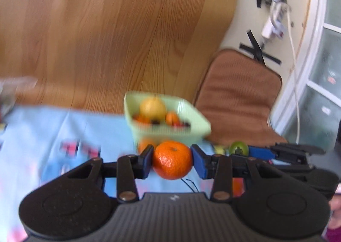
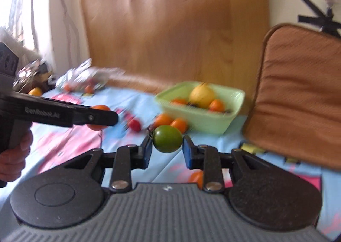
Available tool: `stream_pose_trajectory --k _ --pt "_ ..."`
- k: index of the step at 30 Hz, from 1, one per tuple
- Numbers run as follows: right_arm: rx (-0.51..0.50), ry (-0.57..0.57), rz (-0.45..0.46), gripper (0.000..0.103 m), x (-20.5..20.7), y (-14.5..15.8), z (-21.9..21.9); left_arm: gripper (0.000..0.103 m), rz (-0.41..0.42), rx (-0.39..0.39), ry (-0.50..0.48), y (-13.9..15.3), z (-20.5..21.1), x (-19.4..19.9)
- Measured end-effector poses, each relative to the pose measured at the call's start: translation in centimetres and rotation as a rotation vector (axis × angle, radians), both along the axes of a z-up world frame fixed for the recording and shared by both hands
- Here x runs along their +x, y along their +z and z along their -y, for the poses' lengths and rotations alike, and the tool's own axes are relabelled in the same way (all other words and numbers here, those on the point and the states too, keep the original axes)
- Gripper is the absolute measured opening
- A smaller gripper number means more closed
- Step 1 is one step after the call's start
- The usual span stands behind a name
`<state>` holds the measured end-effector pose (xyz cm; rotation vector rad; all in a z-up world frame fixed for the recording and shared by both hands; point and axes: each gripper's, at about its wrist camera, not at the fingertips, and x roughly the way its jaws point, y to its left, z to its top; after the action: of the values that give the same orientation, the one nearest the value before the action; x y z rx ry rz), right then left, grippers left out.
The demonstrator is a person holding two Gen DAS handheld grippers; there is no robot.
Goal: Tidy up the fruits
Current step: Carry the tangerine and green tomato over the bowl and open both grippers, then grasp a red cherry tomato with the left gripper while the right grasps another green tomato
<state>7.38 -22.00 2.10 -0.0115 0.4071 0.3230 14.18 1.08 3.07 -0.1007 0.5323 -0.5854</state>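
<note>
A: Big things first?
B: Tall wooden board (image 2: 177, 24) standing at the back, pale wall (image 1: 234, 26) beside it with black tape crosses (image 1: 259, 51) stuck on. White window frame (image 1: 313, 67) off to the side, with a white cord (image 1: 295, 84) hanging down.
A: And lower down?
B: Blue cloth (image 2: 138, 101) with pink patches, spread flat under everything. Brown cushion (image 2: 298, 94) leaning up just beside the green basket (image 2: 213, 122).
A: In the basket?
B: One big yellow fruit (image 2: 202, 95) with small orange ones (image 2: 217, 105) around it. Two more orange ones (image 2: 170, 122) on the cloth, right against the basket's front. Small red tomato (image 2: 134, 125) near those. Crinkly clear bag (image 2: 85, 75) far back by the board, blurry.
A: Left gripper (image 1: 172, 162)?
B: Squeezed tight on an orange (image 1: 172, 162), held up above the cloth, in front of the basket.
A: Right gripper (image 2: 167, 142)?
B: Pinching a green tomato (image 2: 168, 138) from both sides, stem end toward the left pad. Also up off the cloth, in front of the basket.
</note>
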Motion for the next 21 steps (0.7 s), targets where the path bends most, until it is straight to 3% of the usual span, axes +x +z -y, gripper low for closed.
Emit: stream_pose_trajectory --k 4,11,13,17,21 --pt "0.017 -0.04 0.01 0.033 5.2 0.4 1.2 0.038 -0.021 0.055 0.003 0.8 3.9 6.1" --pt "-0.006 -0.052 -0.038 0.034 10.5 -1.7 1.6 0.039 -0.145 0.134 0.014 -2.8 8.6 12.6" --pt "0.009 -0.065 -0.049 0.035 10.6 -1.9 2.0 0.039 -0.15 0.142 0.018 -3.1 9.1 12.8" --pt "0.051 -0.058 -0.014 0.037 8.4 -1.2 2.6 0.042 -0.088 0.066 -0.006 -1.2 6.8 10.8" --pt "0.055 0.036 -0.056 0.037 5.9 -1.2 1.4 0.042 -0.062 -0.002 0.01 0.4 2.3 8.2"
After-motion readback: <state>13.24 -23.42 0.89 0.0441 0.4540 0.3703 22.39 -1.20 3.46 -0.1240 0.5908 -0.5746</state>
